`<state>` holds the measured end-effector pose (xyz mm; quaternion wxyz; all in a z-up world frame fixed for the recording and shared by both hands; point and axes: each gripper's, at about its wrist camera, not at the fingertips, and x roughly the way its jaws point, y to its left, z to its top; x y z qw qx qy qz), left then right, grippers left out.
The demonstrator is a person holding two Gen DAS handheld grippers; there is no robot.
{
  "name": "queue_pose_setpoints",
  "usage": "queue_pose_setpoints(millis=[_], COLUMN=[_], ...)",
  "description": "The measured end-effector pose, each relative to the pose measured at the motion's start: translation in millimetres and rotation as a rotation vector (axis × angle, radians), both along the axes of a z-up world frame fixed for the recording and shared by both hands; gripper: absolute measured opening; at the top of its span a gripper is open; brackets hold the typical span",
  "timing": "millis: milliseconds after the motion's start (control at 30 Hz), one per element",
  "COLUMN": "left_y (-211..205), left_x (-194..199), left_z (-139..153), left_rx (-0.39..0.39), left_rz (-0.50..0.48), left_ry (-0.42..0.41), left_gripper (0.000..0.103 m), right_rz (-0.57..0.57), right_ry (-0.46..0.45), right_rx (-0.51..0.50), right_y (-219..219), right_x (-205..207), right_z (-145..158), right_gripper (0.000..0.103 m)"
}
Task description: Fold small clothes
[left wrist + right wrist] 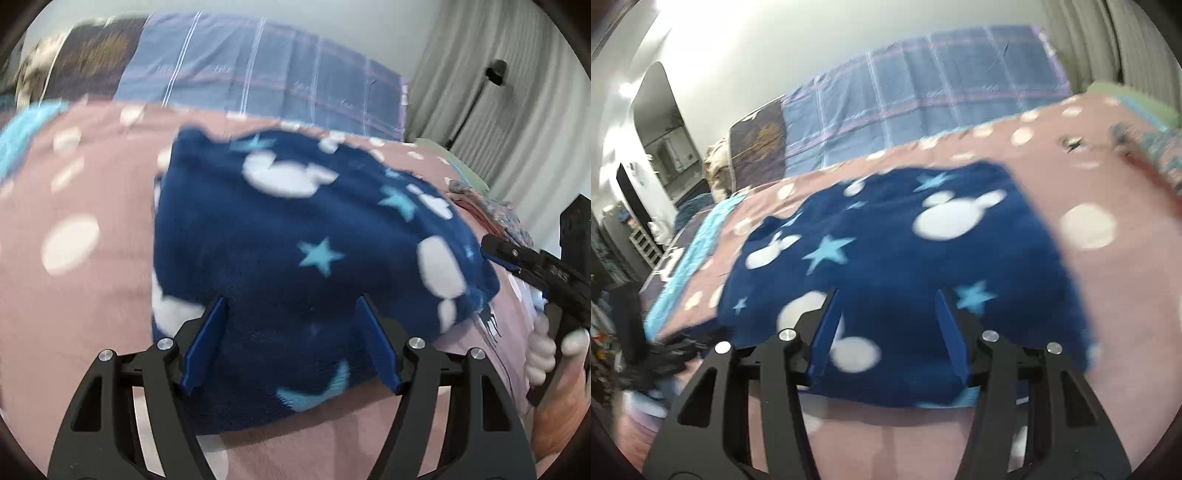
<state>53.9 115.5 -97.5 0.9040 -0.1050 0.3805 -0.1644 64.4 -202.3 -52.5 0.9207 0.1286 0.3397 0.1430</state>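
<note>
A small navy fleece garment (295, 266) with white mouse heads and light blue stars lies folded on the pink dotted bedspread (74, 295). My left gripper (293, 306) is open, its blue fingers over the garment's near edge, holding nothing. In the right wrist view the same garment (905, 251) lies flat, and my right gripper (886, 299) is open above its near edge. The right gripper also shows in the left wrist view (491, 251), at the garment's right side, held by a hand.
A blue plaid pillow (258, 74) stands at the head of the bed, with a dark pillow (96, 55) to its left. Other patterned clothes (491, 206) lie at the right. Grey curtains (517, 92) hang at the right. A turquoise cloth (701, 243) lies along the bed's left edge.
</note>
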Motion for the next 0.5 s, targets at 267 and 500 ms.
queue_pose_setpoints(millis=[267,500], left_y=[-17.9,-7.5], left_x=[-2.9,-6.1], left_z=[-1.9,14.5], left_rx=[0.104,0.037], left_rz=[-0.017,-0.003], left_ry=[-0.018,-0.042], left_gripper=[0.078,0.077], right_rz=[0.031,0.032], right_ry=[0.210,0.195], right_rx=[-0.070,-0.124], right_y=[24.1,30.8], right_x=[22.1,19.5], right_z=[-51.7,-24.9], right_gripper=[0.056,0.053])
